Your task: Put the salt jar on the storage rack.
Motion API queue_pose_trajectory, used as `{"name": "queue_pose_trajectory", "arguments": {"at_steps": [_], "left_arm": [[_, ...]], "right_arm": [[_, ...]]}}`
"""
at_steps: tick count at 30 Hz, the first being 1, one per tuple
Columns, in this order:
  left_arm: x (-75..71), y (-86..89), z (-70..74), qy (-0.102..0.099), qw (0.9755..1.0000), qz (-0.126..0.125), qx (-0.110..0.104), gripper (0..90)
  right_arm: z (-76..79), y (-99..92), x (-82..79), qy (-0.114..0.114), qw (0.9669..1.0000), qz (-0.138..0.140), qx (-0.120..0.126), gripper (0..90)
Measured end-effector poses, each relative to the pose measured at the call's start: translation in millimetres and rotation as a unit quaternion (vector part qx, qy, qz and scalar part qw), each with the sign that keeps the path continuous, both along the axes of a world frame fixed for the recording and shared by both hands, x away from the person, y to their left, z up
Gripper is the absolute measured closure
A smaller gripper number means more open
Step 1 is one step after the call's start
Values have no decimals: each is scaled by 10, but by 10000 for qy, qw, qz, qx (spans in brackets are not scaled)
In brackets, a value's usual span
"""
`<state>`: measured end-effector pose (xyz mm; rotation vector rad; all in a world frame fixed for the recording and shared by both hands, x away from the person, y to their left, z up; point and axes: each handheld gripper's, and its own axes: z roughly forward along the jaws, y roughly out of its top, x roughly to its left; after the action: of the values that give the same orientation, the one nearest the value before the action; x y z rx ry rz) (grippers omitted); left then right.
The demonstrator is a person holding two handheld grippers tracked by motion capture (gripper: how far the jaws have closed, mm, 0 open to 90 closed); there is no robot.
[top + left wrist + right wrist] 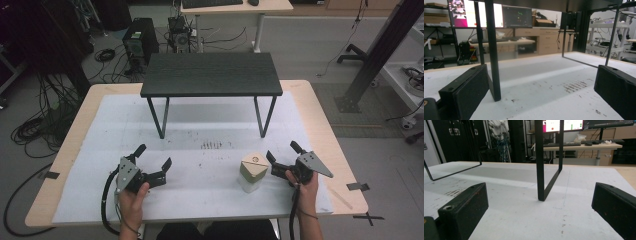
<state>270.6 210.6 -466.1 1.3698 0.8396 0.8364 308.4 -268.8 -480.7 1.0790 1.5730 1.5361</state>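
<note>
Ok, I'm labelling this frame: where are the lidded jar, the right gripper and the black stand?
lidded jar (252, 172), high view, tan lid.
right gripper (282, 153), high view, midway between fingertips.
black stand (212, 73), high view, top board.

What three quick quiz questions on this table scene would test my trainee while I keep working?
1. True or false: the right gripper has its fingers clamped on the small jar.
2. Which gripper is nearer the small jar? A) left gripper B) right gripper
3. Fill in: the black stand rests on the white ______.

Key:
1. False. Both of its fingers stand wide apart, with nothing between them in the right gripper view.
2. B. The jar sits just to the left of it in the high view.
3. Mat: the white sheet that covers the tabletop.
</note>
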Motion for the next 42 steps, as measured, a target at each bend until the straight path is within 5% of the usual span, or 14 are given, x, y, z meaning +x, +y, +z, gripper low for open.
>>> {"name": "queue_pose_trajectory", "arguments": {"at_steps": [16, 24, 42], "left_arm": [[-1, 0, 0, -1, 10000, 3, -4, 4], [-1, 0, 0, -4, 10000, 1, -6, 4], [0, 0, 1, -9, 10000, -10, -8, 4]], "right_arm": [[-2, 3, -9, -36, 10000, 13, -14, 5], [-2, -27, -37, -6, 9998, -61, 192, 7], [1, -50, -323, -33, 9998, -105, 191, 7]]}}
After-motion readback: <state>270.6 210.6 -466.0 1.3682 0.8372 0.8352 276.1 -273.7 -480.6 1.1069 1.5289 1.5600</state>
